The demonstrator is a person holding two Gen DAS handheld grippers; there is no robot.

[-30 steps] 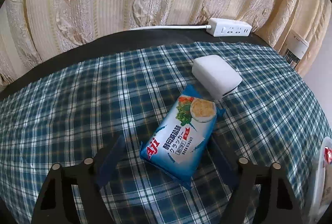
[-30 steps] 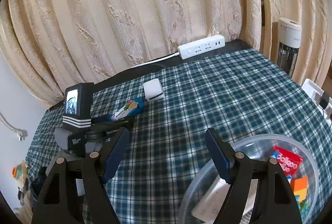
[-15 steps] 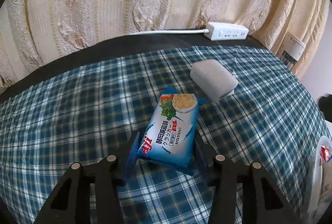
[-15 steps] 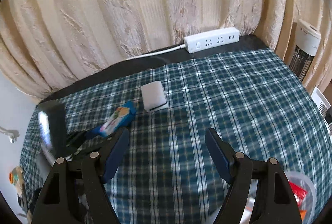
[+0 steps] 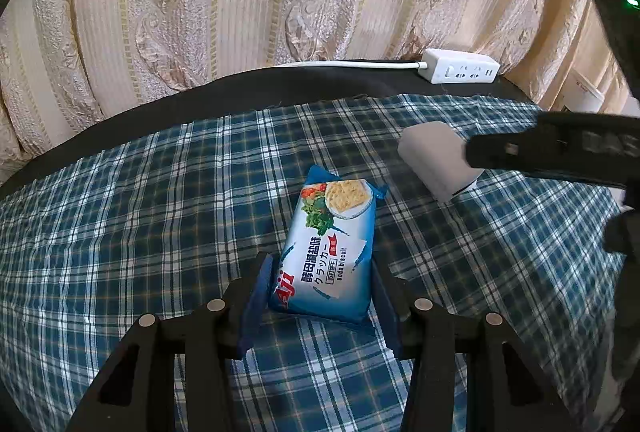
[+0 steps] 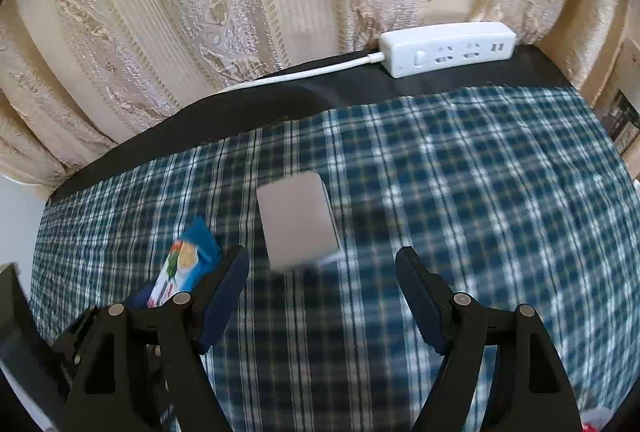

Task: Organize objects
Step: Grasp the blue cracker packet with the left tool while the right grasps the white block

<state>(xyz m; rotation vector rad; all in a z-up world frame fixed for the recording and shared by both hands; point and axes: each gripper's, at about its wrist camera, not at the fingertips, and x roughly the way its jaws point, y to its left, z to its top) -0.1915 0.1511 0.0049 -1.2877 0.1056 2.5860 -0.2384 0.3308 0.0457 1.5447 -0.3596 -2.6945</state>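
1. Notably, the left tool (image 5: pixel 320 288) was closed onto the cracker packet's (image 5: pixel 332 248) near end, long axis pointing away along the bench (image 5: pixel 120 232).
2. Right tool (image 6: pixel 322 284) gaped empty, white box (image 6: pixel 296 224) just ahead.

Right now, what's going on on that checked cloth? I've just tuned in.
The left gripper is shut on the blue cracker packet, gripping its near end while it lies on the checked cloth. The right gripper is open and empty, lined up on the white box just ahead of its fingers, not touching it. A power strip sits at the back by the curtain.
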